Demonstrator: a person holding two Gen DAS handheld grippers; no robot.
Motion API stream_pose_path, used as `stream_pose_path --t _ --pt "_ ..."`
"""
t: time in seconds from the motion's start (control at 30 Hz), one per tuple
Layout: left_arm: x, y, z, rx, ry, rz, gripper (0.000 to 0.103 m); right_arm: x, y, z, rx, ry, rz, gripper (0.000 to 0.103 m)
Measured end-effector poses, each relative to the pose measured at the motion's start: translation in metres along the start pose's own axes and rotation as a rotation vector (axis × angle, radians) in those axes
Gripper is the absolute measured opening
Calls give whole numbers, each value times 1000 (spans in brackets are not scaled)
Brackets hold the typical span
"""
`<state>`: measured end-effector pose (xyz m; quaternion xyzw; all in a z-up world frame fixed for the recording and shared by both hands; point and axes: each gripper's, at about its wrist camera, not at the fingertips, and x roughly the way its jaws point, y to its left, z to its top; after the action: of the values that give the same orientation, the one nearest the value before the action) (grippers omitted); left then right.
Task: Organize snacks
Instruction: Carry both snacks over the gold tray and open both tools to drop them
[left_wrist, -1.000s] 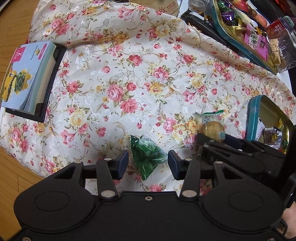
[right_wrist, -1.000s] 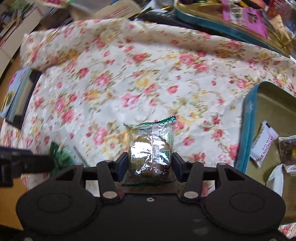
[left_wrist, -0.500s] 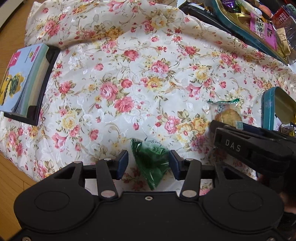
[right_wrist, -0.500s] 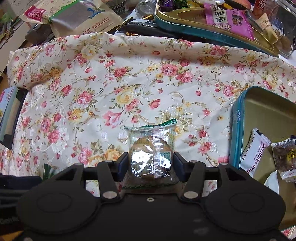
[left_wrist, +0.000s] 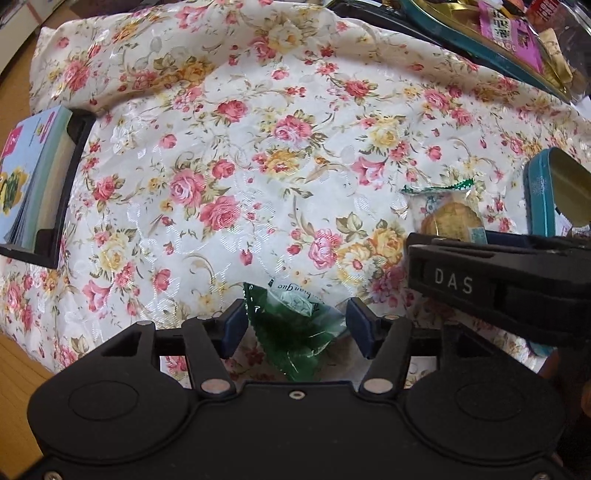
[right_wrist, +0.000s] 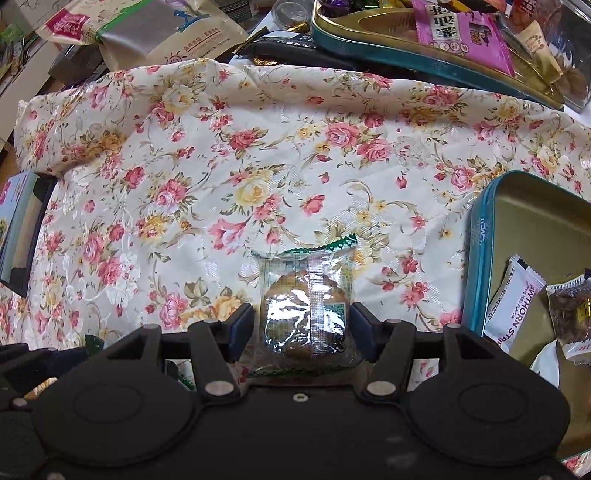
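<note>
Both cameras sit just behind their own fingers and look forward and down, close over the floral cloth (left_wrist: 258, 155). The left view faces the cloth's middle, with the book (left_wrist: 29, 177) at its left. The right view stands further right, near the teal tin (right_wrist: 480, 258). Both views share the cloth, the book, the tin and the cookie packet (right_wrist: 306, 314).

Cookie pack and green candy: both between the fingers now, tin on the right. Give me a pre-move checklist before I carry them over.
1. Right hand-held gripper shut on cookie pack: ok.
2. Left hand-held gripper around green candy: ok; contact on its right side: cannot tell.
3. Tin open: ok.
4. Free space in tin beside the snack bar: ok.
5. Items lifted off the cloth: cannot tell.
</note>
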<state>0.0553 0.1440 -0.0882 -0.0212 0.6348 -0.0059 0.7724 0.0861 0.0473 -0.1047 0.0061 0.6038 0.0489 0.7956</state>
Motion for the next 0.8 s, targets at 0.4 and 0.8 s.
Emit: stream_pose_path --t 0.4,0.8 --pt "-5 11 6 -78 36 -73 49 -4 0 -2 -14 -1 -12 53" --pt "-30 16 9 -99 -12 -90 41 -46 -17 21 94 -105 63 53"
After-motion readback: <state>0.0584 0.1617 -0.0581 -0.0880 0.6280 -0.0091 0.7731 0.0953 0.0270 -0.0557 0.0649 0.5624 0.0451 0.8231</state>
